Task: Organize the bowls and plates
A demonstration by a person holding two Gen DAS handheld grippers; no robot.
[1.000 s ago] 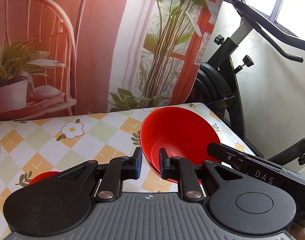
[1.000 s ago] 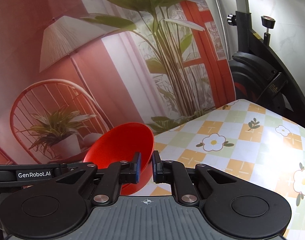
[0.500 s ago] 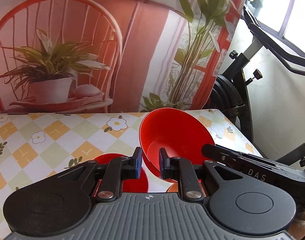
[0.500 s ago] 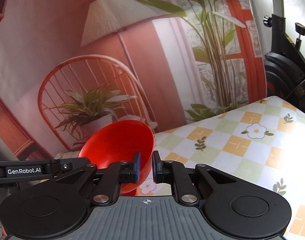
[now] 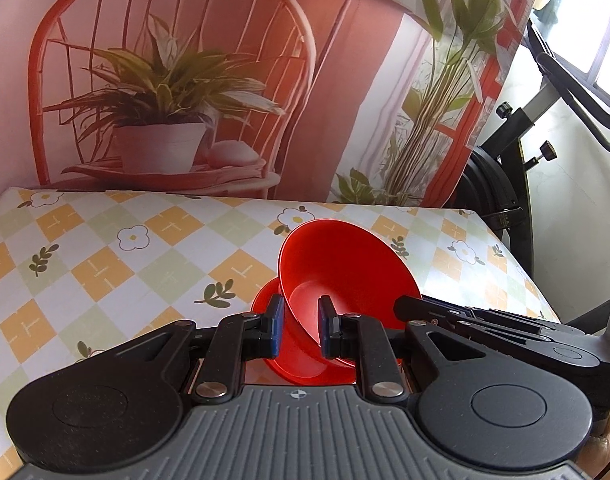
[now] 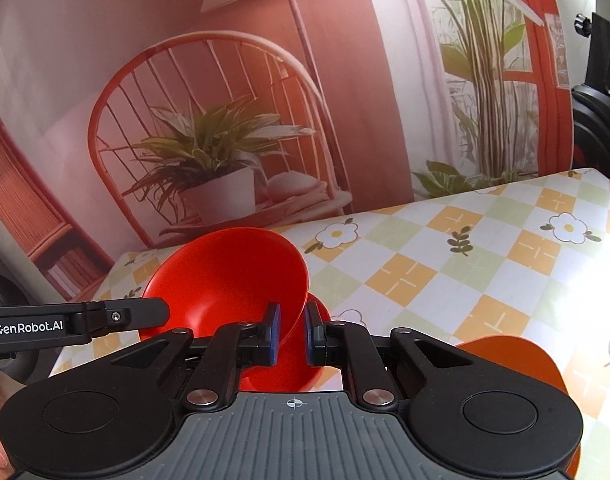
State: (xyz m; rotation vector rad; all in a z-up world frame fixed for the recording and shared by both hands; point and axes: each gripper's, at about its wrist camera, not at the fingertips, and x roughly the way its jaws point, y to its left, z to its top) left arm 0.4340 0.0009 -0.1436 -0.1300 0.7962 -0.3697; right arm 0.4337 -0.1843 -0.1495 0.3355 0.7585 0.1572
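A red bowl (image 5: 345,264) hangs tilted just above the table, held by both grippers at opposite sides of its rim. My left gripper (image 5: 299,326) is shut on the rim's near edge, and the right gripper's arm (image 5: 465,316) reaches in from the right. In the right wrist view my right gripper (image 6: 292,334) pinches the red bowl (image 6: 233,276) at its right rim, with the left gripper (image 6: 105,320) coming from the left. Directly beneath it a second red dish (image 5: 305,372) sits on the table, also visible below the right gripper's fingers (image 6: 281,376).
The table carries a checked cloth with flowers (image 5: 145,260). An orange plate (image 6: 513,364) lies at the near right. A printed backdrop of a chair and plants (image 5: 165,100) stands behind the table. A black exercise bike (image 5: 505,184) stands off the right edge.
Both grippers have carried the red bowl leftwards from the table's right edge and lowered it. The red dish on the table has come into view beneath it.
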